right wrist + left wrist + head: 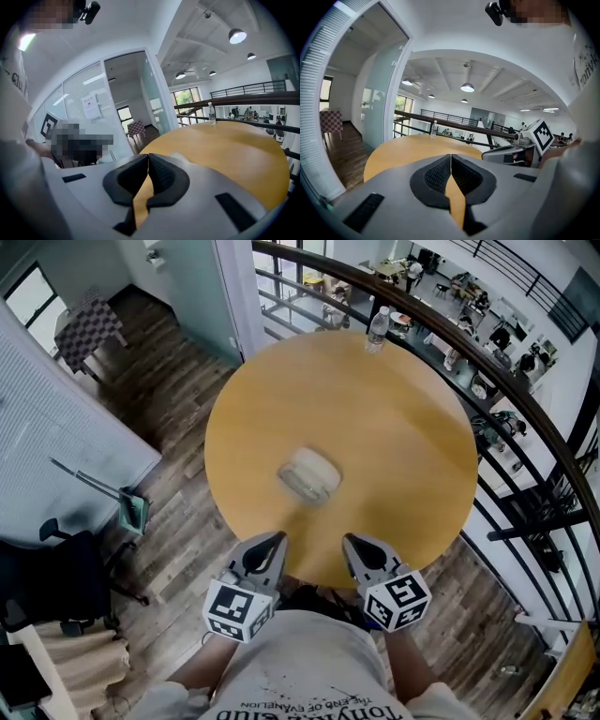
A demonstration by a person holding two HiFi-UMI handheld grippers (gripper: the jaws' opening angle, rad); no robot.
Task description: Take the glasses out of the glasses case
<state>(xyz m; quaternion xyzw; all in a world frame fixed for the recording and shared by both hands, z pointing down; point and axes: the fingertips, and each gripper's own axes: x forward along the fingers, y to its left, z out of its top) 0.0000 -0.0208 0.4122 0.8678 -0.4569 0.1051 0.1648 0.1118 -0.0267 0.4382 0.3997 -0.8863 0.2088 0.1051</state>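
Observation:
A pale, rounded glasses case (pixel 310 474) lies shut near the middle of the round wooden table (pixel 403 437). No glasses show. My left gripper (pixel 277 541) hovers at the table's near edge, left of the case and short of it, jaws closed tip to tip with nothing in them. My right gripper (pixel 348 545) hangs beside it, also shut and empty. In the left gripper view the black pads (pixel 440 176) meet over the table top (pixel 408 150). The right gripper view shows its pads (pixel 161 176) touching, with a pale sliver of the case (pixel 180 156) just above them.
A clear water bottle (pixel 376 330) stands at the table's far edge, also seen as a bottle (pixel 434 129) and a bottle (pixel 212 114) in the gripper views. A dark railing (pixel 525 399) curves round the right side. A glass partition (pixel 211 296) stands at far left.

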